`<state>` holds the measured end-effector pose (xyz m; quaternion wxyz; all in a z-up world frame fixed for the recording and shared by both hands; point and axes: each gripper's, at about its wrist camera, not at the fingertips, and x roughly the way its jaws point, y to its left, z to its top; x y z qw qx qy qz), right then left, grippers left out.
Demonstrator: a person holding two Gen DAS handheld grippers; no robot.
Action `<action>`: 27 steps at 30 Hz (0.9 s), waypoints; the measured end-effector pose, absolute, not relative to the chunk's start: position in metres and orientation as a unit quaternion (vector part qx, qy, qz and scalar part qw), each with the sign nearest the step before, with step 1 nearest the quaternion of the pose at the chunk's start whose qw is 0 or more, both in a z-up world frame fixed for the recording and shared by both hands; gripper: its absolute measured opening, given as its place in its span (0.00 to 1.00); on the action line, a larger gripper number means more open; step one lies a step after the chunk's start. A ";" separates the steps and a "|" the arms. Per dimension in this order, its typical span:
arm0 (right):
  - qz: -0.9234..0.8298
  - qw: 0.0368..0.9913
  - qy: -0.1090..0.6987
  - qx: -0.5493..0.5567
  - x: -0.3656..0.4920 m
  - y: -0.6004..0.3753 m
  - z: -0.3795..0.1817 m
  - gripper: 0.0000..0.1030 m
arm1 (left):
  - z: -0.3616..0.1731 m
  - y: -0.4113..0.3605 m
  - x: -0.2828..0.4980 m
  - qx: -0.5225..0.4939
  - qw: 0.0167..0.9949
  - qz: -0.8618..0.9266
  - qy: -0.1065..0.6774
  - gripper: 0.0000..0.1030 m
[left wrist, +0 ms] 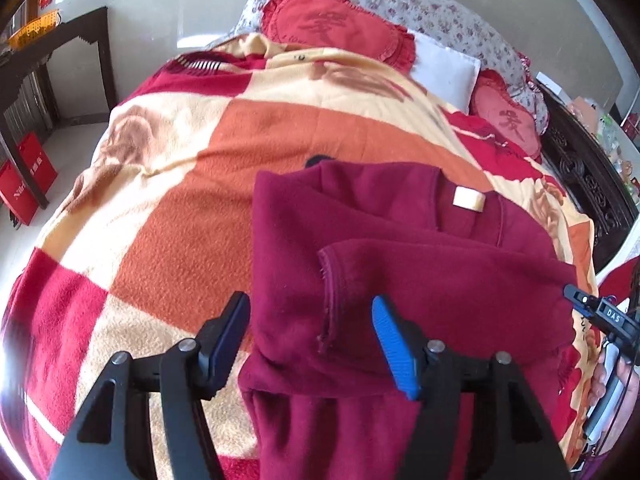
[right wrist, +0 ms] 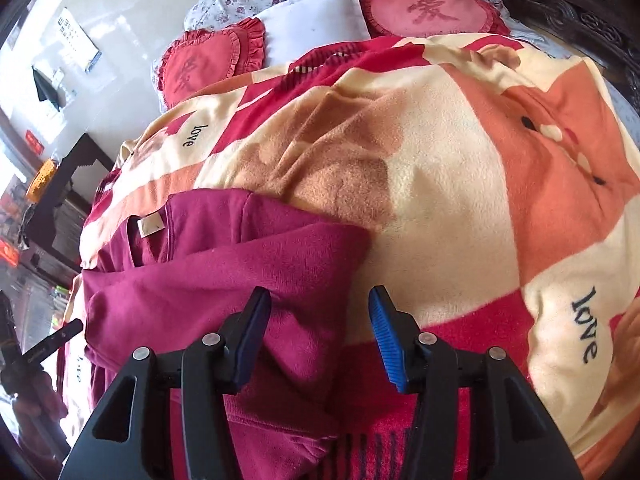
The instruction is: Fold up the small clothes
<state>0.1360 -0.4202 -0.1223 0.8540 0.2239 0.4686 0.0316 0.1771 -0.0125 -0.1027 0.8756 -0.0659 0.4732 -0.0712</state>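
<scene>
- The dark red top [left wrist: 400, 248] lies on the checked blanket [left wrist: 192, 184], partly folded, one sleeve across it.
- The left tongs [left wrist: 312, 344] are let go, jaws apart over the top's edge.
- The right tongs [right wrist: 320, 340] are let go too, with the top at their 9 o'clock side.
- A heart pillow [left wrist: 332, 24] sits at 12 o'clock.

Home bedroom. Bed [left wrist: 580, 168] with dark carved wooden frame, checked fleece blanket [left wrist: 248, 152] in red, orange, cream. Red heart-shaped cushions [left wrist: 332, 20], white pillow [left wrist: 444, 68], floral bedding [left wrist: 432, 12] at head. Dark wooden side table [left wrist: 60, 48] beside wall.
</scene>
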 end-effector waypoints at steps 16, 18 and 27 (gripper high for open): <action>0.056 0.877 0.452 0.153 0.142 -0.406 -0.111 0.00 | -0.095 -0.032 0.186 -0.030 0.879 -0.088 0.468 0.11; 0.050 0.888 0.435 0.140 0.145 -0.403 -0.110 0.00 | -0.110 -0.028 0.195 -0.039 0.868 -0.079 0.489 0.12; 0.062 0.887 0.437 0.136 0.105 -0.394 -0.098 0.09 | -0.118 -0.033 0.193 -0.022 0.863 -0.068 0.500 0.21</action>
